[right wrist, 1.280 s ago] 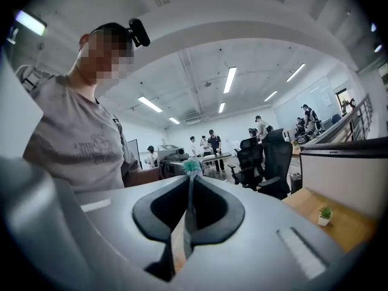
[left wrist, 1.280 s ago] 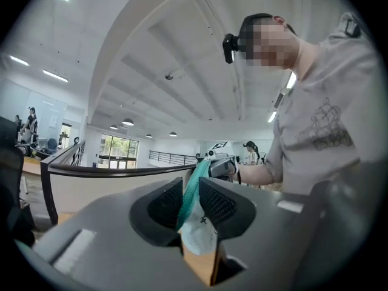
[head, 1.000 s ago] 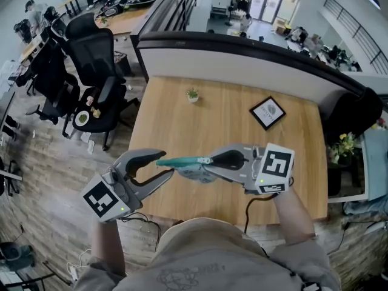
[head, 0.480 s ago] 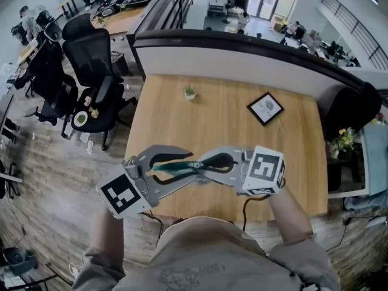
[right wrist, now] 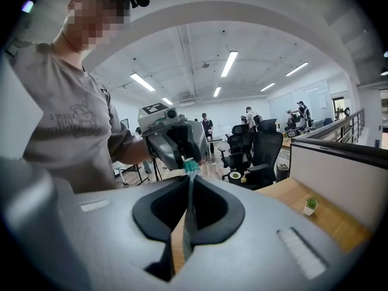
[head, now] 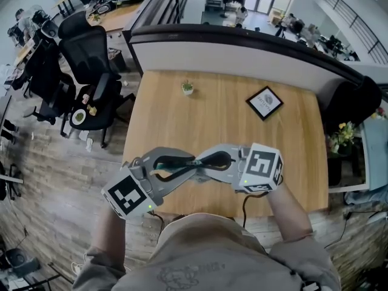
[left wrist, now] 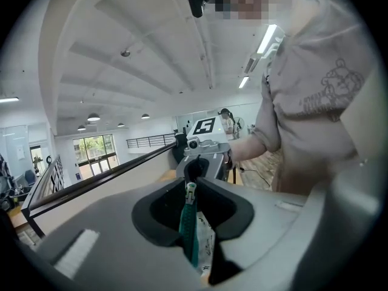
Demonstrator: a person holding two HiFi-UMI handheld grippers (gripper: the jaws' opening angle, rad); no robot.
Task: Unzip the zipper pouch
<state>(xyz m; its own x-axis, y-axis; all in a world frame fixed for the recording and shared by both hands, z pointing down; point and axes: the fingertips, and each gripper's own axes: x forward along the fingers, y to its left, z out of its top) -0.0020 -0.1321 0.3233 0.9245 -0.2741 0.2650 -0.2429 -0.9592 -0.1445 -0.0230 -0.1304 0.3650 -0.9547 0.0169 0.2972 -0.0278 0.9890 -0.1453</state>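
The zipper pouch (head: 177, 162) is white with a teal zipper and hangs in the air above the table's near edge, between my two grippers. The left gripper (head: 193, 164) comes in from the lower left. Its jaws have just been closing, and the teal zipper tape (left wrist: 191, 229) now runs pinched between them, its pale end (left wrist: 191, 190) at the tips. The white pouch body (left wrist: 207, 241) shows just below. From the right, my right gripper (head: 199, 162) meets it tip to tip, shut on the pouch's thin edge (right wrist: 188, 217). The left gripper (left wrist: 191, 183) and right gripper (right wrist: 191, 176) face each other.
A wooden table (head: 224, 120) lies below, with a small potted plant (head: 188, 88) and a framed picture (head: 265, 103) at its far side. A partition wall (head: 242, 53) bounds the back. Black office chairs (head: 91, 59) stand to the left. A cable (head: 247, 206) hangs off the front edge.
The left gripper has moved right to meet the right gripper, and its jaws have closed around the teal zipper. The right gripper kept its grip on the pouch and sank slightly.
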